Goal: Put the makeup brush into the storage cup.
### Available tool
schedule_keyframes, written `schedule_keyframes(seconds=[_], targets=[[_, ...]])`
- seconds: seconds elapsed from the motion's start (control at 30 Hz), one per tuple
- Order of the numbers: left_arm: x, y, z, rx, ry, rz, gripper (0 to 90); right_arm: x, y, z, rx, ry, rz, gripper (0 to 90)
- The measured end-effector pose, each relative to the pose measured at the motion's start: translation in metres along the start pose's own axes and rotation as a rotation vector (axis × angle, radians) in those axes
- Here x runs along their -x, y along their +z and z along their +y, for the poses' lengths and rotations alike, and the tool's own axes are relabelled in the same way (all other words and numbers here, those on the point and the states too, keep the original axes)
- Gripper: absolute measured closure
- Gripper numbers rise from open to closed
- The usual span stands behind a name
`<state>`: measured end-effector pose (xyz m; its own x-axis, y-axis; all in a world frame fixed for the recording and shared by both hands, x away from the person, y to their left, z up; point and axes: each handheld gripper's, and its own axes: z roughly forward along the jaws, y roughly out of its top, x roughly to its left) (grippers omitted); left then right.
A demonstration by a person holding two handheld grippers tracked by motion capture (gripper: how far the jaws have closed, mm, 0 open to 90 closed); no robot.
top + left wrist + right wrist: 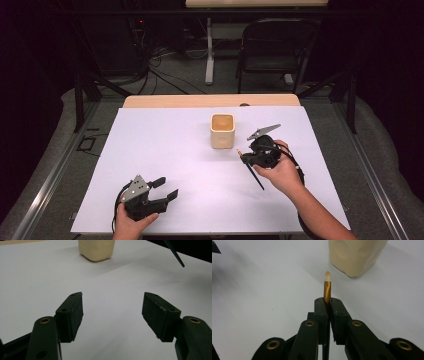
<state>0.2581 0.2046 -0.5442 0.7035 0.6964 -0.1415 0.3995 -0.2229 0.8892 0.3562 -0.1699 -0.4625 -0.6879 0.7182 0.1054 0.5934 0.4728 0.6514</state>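
A pencil is pinched in the right gripper, close to a little cup.

The right gripper [327, 302] has its jaws pressed tight on a pencil [252, 172], near the end with the gold band and the pale eraser [327, 275]. From above, the long dark part of the pencil sticks out toward the person, with its point near the white table [165, 150]. A pencil is light, thin and stiff, but it is smooth, so I think it could slip or swing when held so near one end. A hold closer to the middle looks safer to me. The cream cup [222, 130] stands upright just beside the eraser end, and from above it looks empty. The left gripper [112, 305] has its jaws spread wide with nothing between them, well apart from the cup.
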Motion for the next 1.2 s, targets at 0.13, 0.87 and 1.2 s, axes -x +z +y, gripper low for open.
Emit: schedule_keyframes(seconds=[0.13,0.87,1.2], targets=[[0.0,0.001,0.0,0.001,-0.003,-0.001,33.4,-0.005,-0.001,-0.004,0.043,-0.006,0.008,84.0],[0.002,0.005,-0.002,0.0,-0.024,-0.008,34.7,-0.027,0.002,-0.011,0.306,0.062,0.147,84.1],[0.002,0.004,-0.001,0.013,-0.055,-0.029,35.2,-0.035,0.004,-0.012,0.392,0.059,0.195,84.1]])
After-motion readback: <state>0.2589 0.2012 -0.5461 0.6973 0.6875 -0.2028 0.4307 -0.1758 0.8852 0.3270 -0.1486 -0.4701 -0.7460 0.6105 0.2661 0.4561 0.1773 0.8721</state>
